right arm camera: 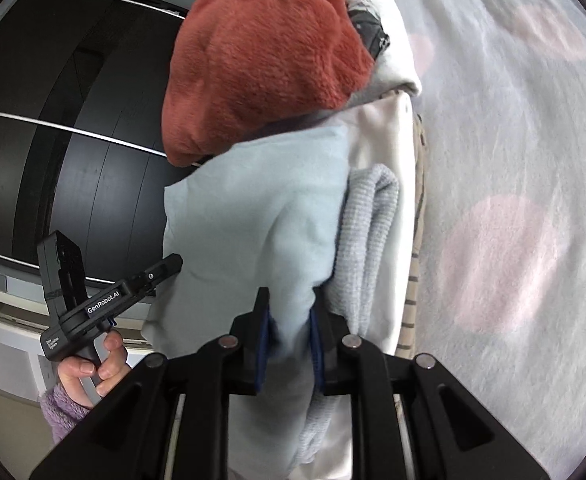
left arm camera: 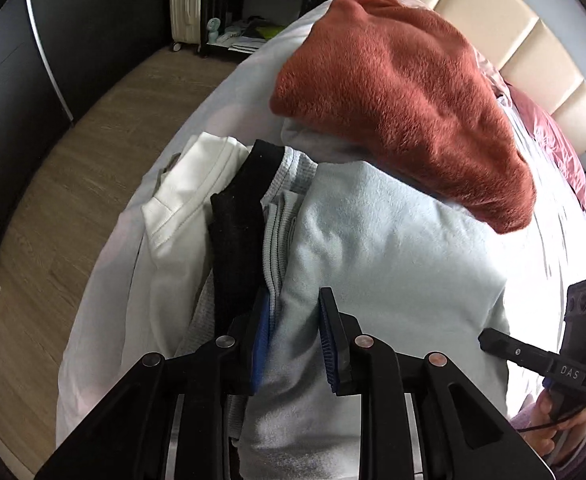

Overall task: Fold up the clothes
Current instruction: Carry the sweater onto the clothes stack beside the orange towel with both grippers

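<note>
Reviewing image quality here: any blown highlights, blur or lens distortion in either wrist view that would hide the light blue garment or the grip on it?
Left wrist view: bedsheet blown out at right; heavy fisheye curve, dark corners; light blue garment sharp between the left gripper pads. Right wrist view: even light, spotted sheet slightly soft; right gripper grip readable.
</note>
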`<action>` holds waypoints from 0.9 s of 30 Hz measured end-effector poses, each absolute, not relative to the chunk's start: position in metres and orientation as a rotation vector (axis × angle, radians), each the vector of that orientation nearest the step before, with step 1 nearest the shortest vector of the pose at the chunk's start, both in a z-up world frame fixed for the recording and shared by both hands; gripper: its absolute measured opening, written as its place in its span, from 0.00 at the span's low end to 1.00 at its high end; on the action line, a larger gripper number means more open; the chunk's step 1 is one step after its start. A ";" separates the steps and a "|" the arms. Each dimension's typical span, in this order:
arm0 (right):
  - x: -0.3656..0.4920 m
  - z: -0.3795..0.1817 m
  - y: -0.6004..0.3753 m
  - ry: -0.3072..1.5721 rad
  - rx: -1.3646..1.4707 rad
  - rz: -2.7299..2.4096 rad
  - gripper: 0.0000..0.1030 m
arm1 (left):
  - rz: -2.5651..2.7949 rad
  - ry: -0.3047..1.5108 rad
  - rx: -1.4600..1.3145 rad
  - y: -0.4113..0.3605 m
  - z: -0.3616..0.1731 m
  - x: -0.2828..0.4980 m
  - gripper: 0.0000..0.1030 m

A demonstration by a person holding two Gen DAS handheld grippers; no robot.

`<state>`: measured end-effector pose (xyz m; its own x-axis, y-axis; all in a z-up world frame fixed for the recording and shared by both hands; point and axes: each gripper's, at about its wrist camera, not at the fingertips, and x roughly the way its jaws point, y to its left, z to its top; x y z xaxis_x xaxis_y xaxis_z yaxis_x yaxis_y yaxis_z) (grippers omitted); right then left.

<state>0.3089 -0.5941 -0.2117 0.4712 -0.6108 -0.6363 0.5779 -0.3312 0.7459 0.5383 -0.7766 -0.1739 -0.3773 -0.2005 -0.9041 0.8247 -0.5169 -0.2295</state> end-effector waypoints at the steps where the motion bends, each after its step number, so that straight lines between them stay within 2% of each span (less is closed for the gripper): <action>1: 0.309 -0.212 -0.596 -0.017 1.469 -1.204 0.17 | -1.951 0.945 1.136 -0.779 -0.176 0.541 0.24; 5: 0.311 -0.210 -0.594 0.018 1.429 -1.204 0.17 | -1.936 0.919 1.127 -0.774 -0.174 0.541 0.27; 10: 0.300 -0.204 -0.585 -0.039 1.433 -1.190 0.20 | -1.900 0.858 1.100 -0.760 -0.154 0.541 0.31; 14: 0.295 -0.175 -0.560 -0.003 1.312 -1.304 0.23 | -1.870 0.724 1.069 -0.738 -0.127 0.550 0.31; 18: 0.298 -0.151 -0.549 0.005 1.203 -1.316 0.21 | -1.903 0.715 1.018 -0.713 -0.109 0.566 0.31; 21: 0.319 -0.143 -0.552 0.060 1.153 -1.260 0.21 | -1.914 0.646 1.071 -0.693 -0.101 0.561 0.31; 27: 0.371 -0.156 -0.558 0.273 1.135 -1.233 0.21 | -1.781 0.595 1.201 -0.689 -0.136 0.562 0.30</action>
<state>0.3709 -0.5582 -0.1561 0.3768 -0.5989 -0.7066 0.8416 -0.0974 0.5313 0.5617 -0.6893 -0.1359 -0.1439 -0.4002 -0.9050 0.8639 -0.4970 0.0824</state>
